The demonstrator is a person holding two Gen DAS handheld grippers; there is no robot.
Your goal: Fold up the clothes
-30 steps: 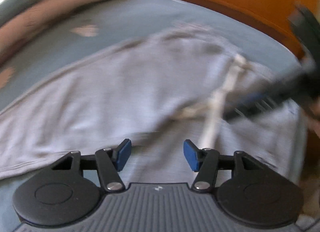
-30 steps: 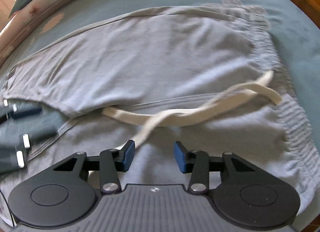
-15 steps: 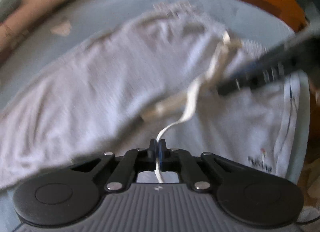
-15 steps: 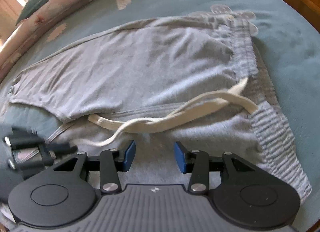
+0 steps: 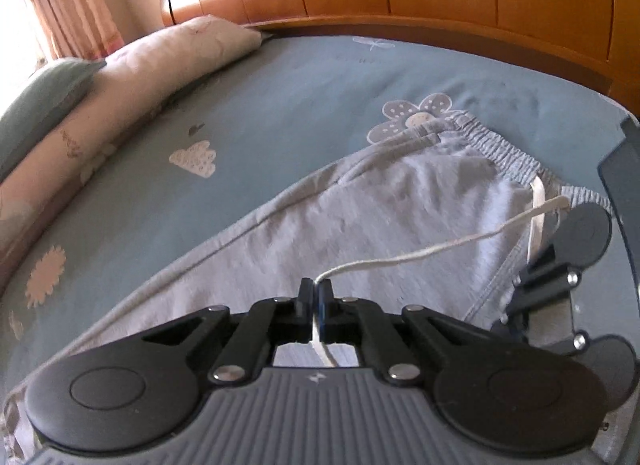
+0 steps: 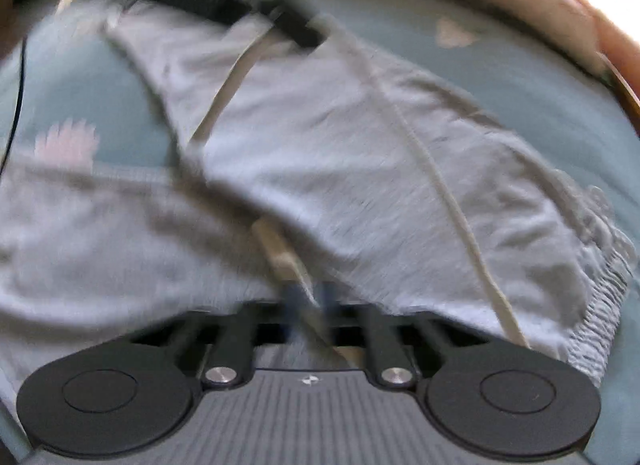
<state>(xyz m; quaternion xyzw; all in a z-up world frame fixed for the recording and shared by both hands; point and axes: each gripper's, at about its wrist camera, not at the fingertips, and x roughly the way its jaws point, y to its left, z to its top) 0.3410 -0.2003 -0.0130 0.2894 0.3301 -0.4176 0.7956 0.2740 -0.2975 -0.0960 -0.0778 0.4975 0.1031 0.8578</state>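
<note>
Pinching the thin, limp drawstring [image 5: 420,253] of the soft grey sweatpants [image 5: 360,225], the left claw [image 5: 315,305] is clamping tight, while the blurred right claw [image 6: 308,297] is seemingly gripping the cord's other end, though the waistband is looking the firmer hold.

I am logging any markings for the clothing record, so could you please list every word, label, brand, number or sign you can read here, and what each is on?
No readable words or numbers in either view.
Small white lightning-bolt sign: on the left gripper body.
Similar small white mark on the right gripper body: too blurred to read.
Grey sweatpants: no print shows.
</note>
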